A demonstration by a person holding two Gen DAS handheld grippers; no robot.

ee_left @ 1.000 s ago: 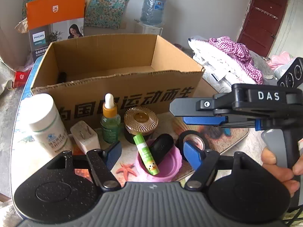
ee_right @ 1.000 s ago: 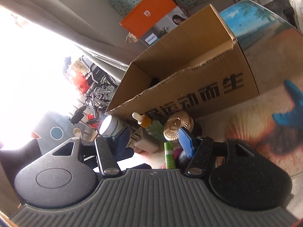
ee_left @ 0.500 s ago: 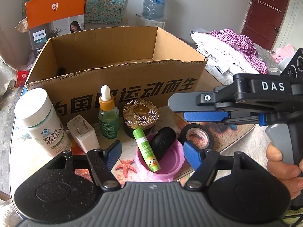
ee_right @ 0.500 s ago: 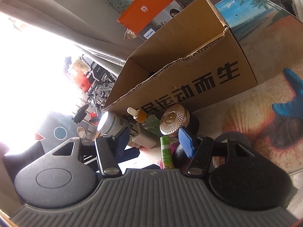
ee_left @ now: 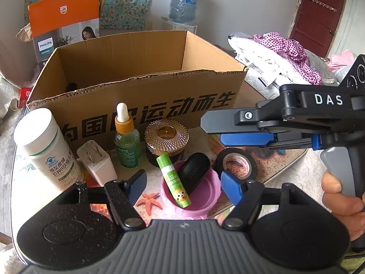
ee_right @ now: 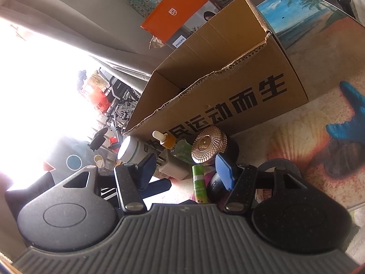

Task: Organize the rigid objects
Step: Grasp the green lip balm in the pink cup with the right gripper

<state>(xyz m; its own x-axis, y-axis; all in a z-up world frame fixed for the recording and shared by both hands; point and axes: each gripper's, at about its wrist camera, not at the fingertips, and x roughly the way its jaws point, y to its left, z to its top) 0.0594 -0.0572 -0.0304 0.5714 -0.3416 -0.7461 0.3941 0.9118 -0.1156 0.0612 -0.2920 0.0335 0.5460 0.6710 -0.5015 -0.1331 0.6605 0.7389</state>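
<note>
Table edge [ee_left: 294,159] lies right of tape roll [ee_left: 237,163].

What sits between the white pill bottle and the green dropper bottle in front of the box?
A white plug adapter stands between the pill bottle and the dropper bottle, prongs up; the left wrist view shows it best.

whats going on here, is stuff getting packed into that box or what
A person holds a gripper in each hand over small items lined up in front of an open cardboard box. Both the left gripper and the right gripper are open and empty, near a pink bowl holding a green glue stick and a black case. Nothing is picked up.
</note>
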